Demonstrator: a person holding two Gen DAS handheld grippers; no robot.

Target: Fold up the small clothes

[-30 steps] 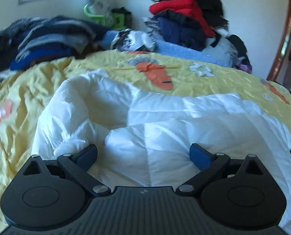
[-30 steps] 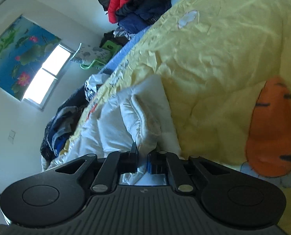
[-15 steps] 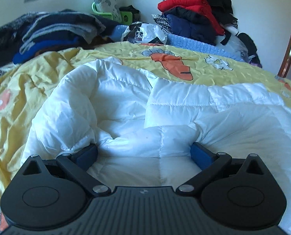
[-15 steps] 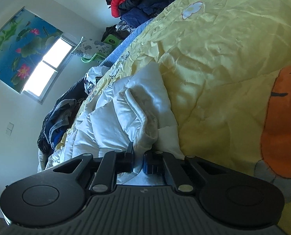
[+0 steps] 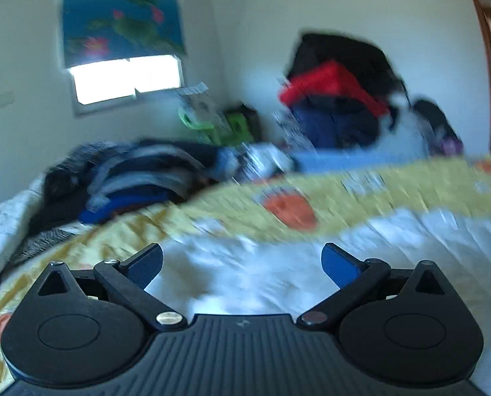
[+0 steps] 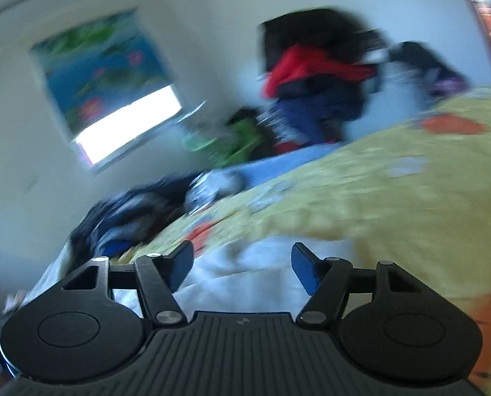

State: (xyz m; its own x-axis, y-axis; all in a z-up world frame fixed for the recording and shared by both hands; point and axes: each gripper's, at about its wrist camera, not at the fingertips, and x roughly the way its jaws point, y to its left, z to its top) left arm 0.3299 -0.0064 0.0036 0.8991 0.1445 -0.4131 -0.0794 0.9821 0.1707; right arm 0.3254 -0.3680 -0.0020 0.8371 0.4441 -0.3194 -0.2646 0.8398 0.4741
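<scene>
The fingers (image 5: 149, 262) of the left gripper (image 5: 242, 265) stand wide apart with nothing between their blue pads, above the white puffy garment (image 5: 252, 274) that lies spread on the bed. The fingers (image 6: 181, 262) of the right gripper (image 6: 242, 264) are spreading apart at this moment, and they too hold nothing; the same white garment (image 6: 245, 283) lies below and just beyond them, apart from the pads. Both views are blurred. The garment rests on the near part of a yellow bedspread (image 5: 394, 191) printed with orange shapes. At the far left of the bed sits a pile of dark clothes (image 5: 133, 178); at the far right a taller heap of red, navy and black clothing (image 5: 337, 105) leans by the wall. A window (image 5: 123, 81) with a flowered blind is on the far wall.
</scene>
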